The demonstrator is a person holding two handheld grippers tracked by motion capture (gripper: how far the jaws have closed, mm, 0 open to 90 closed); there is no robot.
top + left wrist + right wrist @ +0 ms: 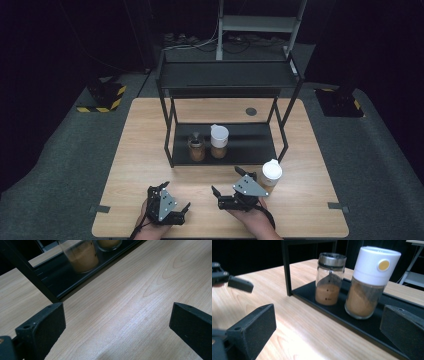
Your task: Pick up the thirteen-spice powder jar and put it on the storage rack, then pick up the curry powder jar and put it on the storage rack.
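Two jars of brown powder stand on the lower shelf [250, 145] of a black rack: a metal-lidded jar [196, 147] [330, 280] [82, 255] and, to its right, a white-capped jar [219, 141] [369, 282]. A third jar with a white cap [271, 173] stands on the table just right of my right gripper [226, 181] [327, 327]. That gripper is open and empty, and points at the shelf jars. My left gripper [176, 196] [117, 322] rests near the table's front edge, open over bare wood.
The rack's upper shelf [227, 75] overhangs the jars, and its posts [287, 267] stand at the corners. The wooden table [140, 150] has a round grommet [251, 111] at the back. Tape marks [336, 205] sit near the front edge.
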